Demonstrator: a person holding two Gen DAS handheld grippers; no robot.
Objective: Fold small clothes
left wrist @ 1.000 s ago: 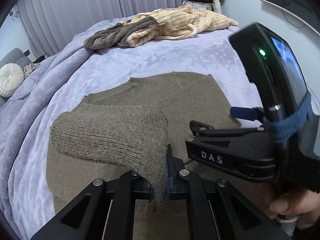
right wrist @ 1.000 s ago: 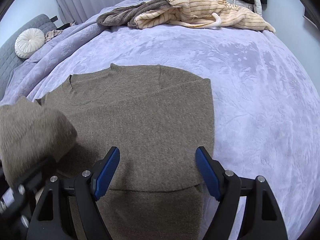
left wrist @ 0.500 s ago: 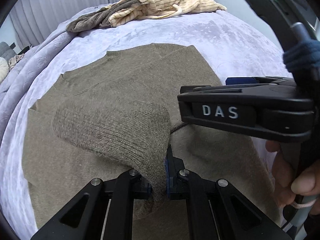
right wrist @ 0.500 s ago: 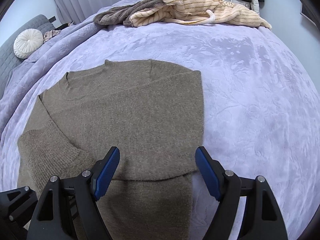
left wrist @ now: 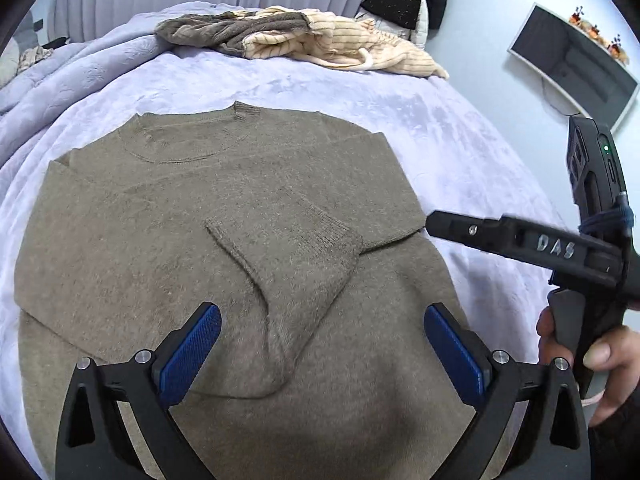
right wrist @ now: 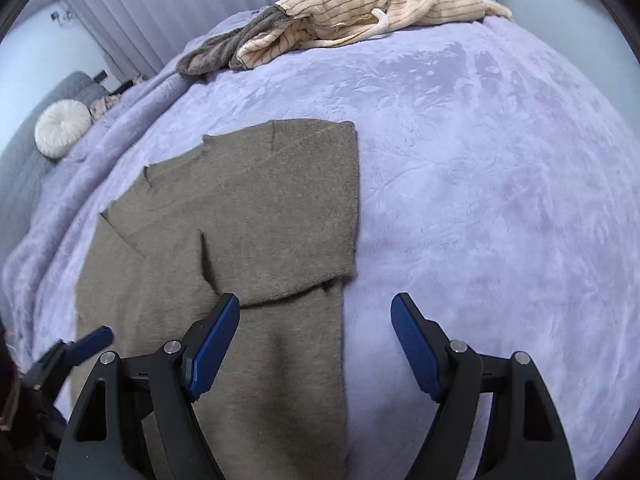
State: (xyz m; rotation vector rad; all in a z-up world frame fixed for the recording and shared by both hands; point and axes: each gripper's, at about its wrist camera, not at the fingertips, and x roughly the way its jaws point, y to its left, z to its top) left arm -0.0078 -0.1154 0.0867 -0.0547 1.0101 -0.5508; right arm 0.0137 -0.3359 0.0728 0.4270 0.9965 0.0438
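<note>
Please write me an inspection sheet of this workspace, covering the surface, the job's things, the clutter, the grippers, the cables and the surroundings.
Surface: bed with a lilac plush blanket, lightly rumpled.
Job's things: olive-brown knit sweater lying flat, neck away from the cameras; one sleeve folded across the body, cuff toward the far side edge.
Clutter: cream striped garment and grey-brown garment heaped at the far end of the bed.
Grippers: left gripper opening, jaws wide, pads off the sleeve below; right gripper open, empty, over the sweater's side edge.
Cables: thin cable below the wall screen.
Surroundings: curtains, round white cushion on a grey seat, dark clothing hanging.
</note>
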